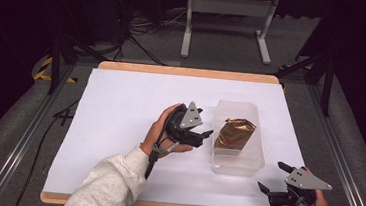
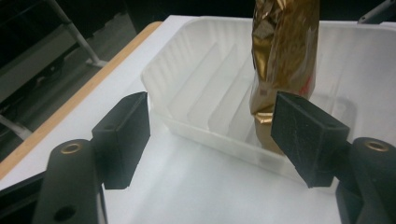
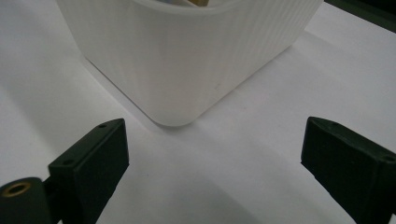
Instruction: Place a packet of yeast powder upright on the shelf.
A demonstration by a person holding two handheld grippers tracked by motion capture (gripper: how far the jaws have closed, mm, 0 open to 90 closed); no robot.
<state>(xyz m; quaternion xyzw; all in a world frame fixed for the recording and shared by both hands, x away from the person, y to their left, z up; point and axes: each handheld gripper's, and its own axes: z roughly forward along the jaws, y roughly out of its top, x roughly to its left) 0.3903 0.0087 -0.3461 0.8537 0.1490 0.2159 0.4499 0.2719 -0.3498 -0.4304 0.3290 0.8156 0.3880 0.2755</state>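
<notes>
A translucent white plastic tub (image 1: 236,160) stands right of the table's middle, with a shiny gold foil packet (image 1: 234,133) inside it. The left gripper view looks into the ribbed tub (image 2: 187,84), where the gold packet (image 2: 280,60) stands upright. My left gripper (image 1: 207,125) hovers just left of the tub, open, nothing between its jaws (image 2: 212,140). My right gripper (image 1: 272,177) is open near the table's front right corner, facing the tub's near corner (image 3: 177,93), with nothing in it (image 3: 215,158).
White paper (image 1: 119,117) covers the wooden-edged table (image 1: 188,72). A white metal stand (image 1: 227,16) and cables lie on the floor beyond the far edge. Black frame legs (image 1: 328,75) stand at both sides.
</notes>
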